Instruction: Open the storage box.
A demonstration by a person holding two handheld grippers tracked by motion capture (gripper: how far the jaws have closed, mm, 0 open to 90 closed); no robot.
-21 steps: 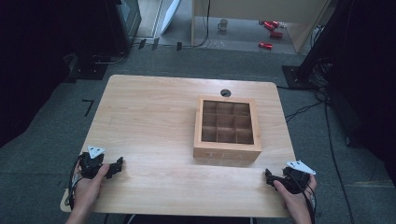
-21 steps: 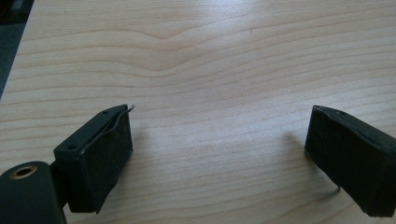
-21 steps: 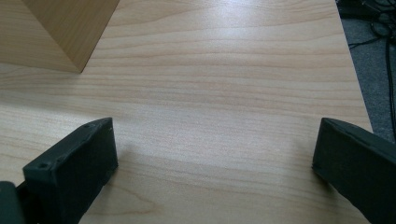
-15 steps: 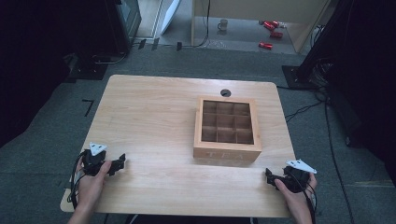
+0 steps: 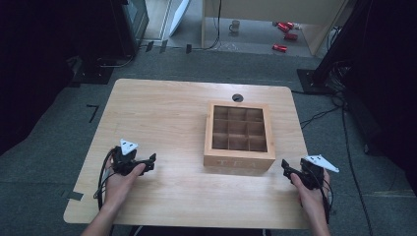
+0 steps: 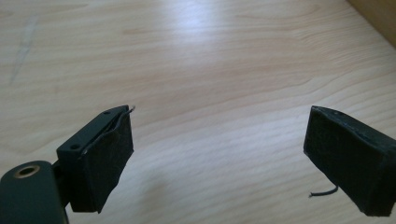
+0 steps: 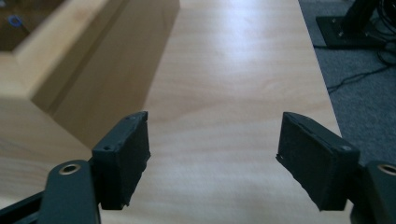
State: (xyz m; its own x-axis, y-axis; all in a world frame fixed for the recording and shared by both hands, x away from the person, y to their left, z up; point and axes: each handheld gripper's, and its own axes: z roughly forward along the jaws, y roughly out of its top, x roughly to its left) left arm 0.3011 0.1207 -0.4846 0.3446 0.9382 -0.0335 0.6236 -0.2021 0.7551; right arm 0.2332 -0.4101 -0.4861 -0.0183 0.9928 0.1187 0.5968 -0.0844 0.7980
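Observation:
A square wooden box (image 5: 239,132) with several open compartments stands right of the table's middle. My left gripper (image 5: 150,163) hovers low over the bare wood near the front left and points toward the box. Its jaws stand open with nothing between them (image 6: 219,135), and a corner of the box (image 6: 376,14) shows at the top right. My right gripper (image 5: 286,168) sits at the front right corner, just right of the box's near corner. It is open and empty (image 7: 215,135), with the box's side wall (image 7: 88,70) close on its left.
The table (image 5: 162,113) has a round cable hole (image 5: 237,97) behind the box. Its right edge (image 7: 322,84) runs close to my right gripper, with grey floor, cables and a black stand base (image 7: 350,28) beyond. Red cans (image 5: 282,37) and a mug (image 5: 235,25) lie on the far floor.
My left gripper has moved to the right and a little farther onto the table, toward the box. The right gripper has barely shifted.

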